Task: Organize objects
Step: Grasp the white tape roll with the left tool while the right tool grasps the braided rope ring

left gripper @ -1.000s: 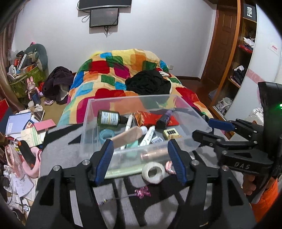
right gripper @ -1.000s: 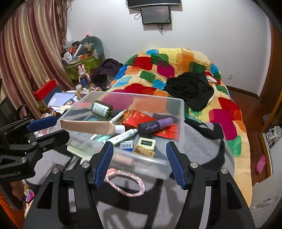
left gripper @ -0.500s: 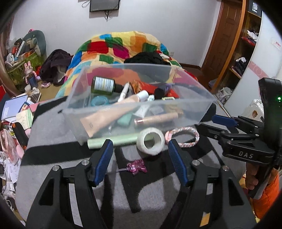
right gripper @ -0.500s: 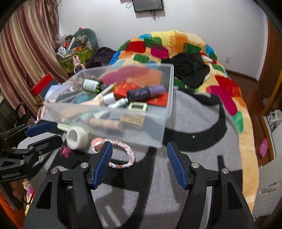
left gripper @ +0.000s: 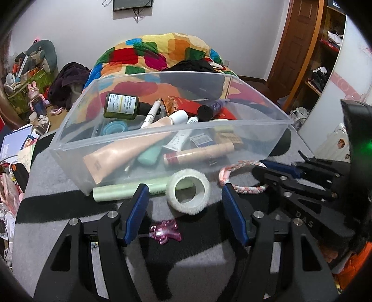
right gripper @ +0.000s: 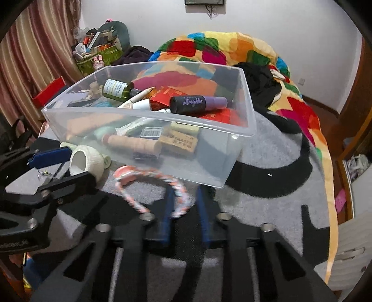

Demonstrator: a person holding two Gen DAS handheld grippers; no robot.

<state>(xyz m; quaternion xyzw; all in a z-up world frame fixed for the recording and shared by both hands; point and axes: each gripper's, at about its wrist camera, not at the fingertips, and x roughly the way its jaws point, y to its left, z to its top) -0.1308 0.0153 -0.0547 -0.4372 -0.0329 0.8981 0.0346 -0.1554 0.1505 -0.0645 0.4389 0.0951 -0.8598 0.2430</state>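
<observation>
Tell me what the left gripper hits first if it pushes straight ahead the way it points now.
Most likely the white tape roll, which lies on the grey blanket directly between the open fingers of the left gripper. Behind it stands the clear bin. Depth is hard to judge in the fisheye view.

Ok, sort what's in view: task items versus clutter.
Job:
bin
tape roll
rope ring
green tube
pink charm
left gripper
right gripper

Lying about:
quilt
black clothes
toy pile

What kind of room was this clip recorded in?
Most likely a lived-in bedroom: a bed under a patchwork quilt, a wall-mounted screen, and open wardrobe shelves by a wooden door.
</observation>
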